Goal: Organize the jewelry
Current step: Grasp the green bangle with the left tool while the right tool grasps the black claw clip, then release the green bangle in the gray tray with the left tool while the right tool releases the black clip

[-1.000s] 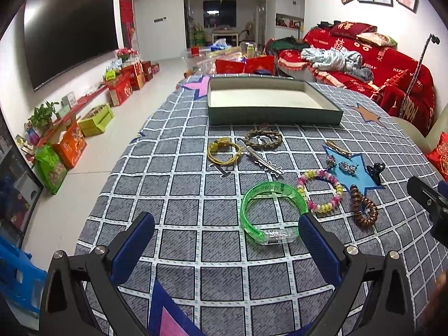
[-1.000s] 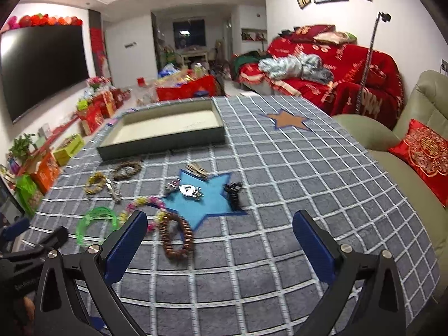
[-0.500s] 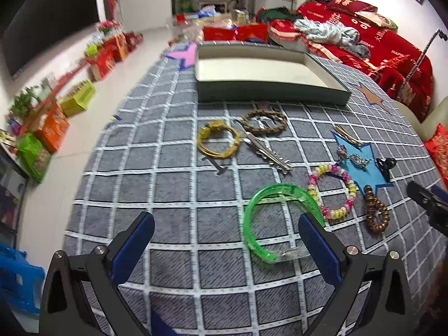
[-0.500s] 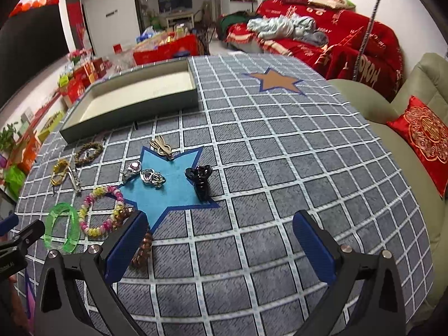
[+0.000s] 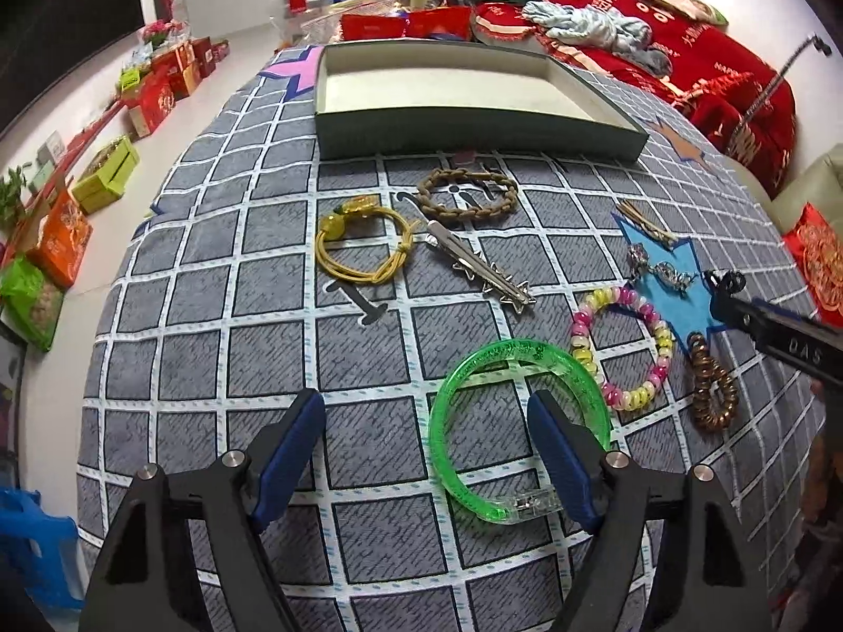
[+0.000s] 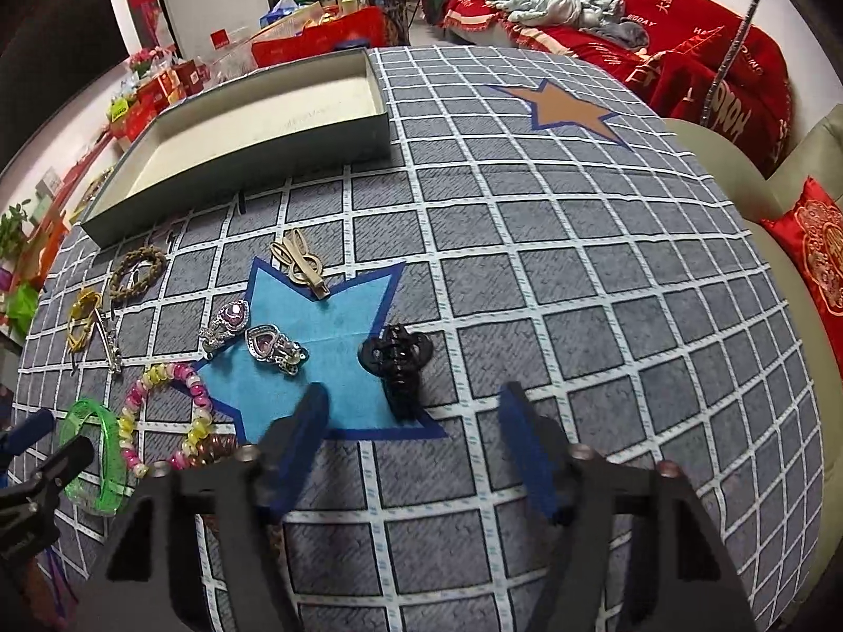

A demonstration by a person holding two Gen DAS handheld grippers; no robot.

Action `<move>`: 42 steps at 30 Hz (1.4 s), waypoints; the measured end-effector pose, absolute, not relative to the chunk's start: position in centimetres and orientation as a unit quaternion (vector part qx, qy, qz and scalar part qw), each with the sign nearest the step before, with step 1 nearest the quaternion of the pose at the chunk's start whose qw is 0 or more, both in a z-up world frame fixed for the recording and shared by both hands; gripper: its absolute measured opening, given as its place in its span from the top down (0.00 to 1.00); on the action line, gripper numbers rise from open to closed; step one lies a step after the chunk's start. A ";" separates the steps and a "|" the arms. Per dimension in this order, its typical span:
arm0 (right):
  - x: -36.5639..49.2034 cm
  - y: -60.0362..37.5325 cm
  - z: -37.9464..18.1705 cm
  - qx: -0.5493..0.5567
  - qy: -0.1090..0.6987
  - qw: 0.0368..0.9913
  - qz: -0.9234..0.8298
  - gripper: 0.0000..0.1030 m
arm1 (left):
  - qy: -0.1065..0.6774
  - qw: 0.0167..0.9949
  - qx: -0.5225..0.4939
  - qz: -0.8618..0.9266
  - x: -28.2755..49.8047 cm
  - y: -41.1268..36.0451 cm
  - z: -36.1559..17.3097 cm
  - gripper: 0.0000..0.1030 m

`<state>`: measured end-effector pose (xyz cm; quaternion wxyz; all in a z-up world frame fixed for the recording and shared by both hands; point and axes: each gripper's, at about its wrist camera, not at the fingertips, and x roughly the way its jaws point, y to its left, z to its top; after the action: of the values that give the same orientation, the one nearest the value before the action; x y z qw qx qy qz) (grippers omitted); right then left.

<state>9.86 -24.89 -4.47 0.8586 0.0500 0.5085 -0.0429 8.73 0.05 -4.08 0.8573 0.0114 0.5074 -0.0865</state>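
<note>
Grey checked tablecloth (image 5: 221, 347) fills the scene, and at its far end sits the shallow green tray (image 5: 474, 131), cream floor bare. The left gripper (image 5: 427, 421) hangs low over the cloth, jaws spread wide and holding nothing, its right finger (image 5: 553, 453) sitting inside the loop of the green translucent bangle (image 5: 458, 384). The right gripper (image 6: 413, 416) is also wide open and empty-handed, just short of the black claw clip (image 6: 398, 363) on the blue star patch (image 6: 337, 316). Beside the bangle lies the pink-and-yellow beaded bracelet (image 5: 658, 326), then the brown spiral hair tie (image 5: 711, 400). Nearer the tray: yellow cord bracelet (image 5: 358, 242), braided brown bracelet (image 5: 466, 192), silver hair clip (image 5: 479, 268). On the star, two heart-stone clips (image 6: 253, 332).
</note>
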 end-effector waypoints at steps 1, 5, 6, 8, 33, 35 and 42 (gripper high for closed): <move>10.1 -24.8 -4.5 0.050 0.510 0.858 -0.040 0.39 | 0.507 0.857 0.014 -0.090 8.7 -0.1 -4.1 0.11; 10.7 -24.4 -4.6 0.046 0.511 0.858 -0.043 0.54 | 0.498 0.862 0.029 -0.092 8.8 -0.6 -4.0 0.24; 10.7 -24.3 -4.5 0.047 0.510 0.858 -0.041 0.60 | 0.496 0.863 0.030 -0.092 8.8 -0.5 -4.0 0.31; 10.8 -24.3 -4.4 0.052 0.508 0.859 -0.036 0.73 | 0.490 0.866 0.037 -0.096 8.7 -0.6 -3.9 0.49; 14.1 -22.2 3.2 0.058 0.448 0.891 0.029 0.82 | 0.462 0.869 -0.036 -0.175 13.6 0.9 2.1 0.77; 15.6 -21.8 3.8 0.056 0.444 0.893 0.038 0.82 | 0.451 0.875 -0.029 -0.172 15.2 0.7 3.0 0.77; 22.7 -20.7 4.8 0.054 0.447 0.890 0.065 0.82 | 0.414 0.895 -0.024 -0.163 21.6 -0.2 5.3 0.77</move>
<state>22.68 -20.73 4.79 0.8904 0.0536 0.4474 0.0650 21.63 -0.22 5.30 0.8955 -0.0243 0.4137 -0.1627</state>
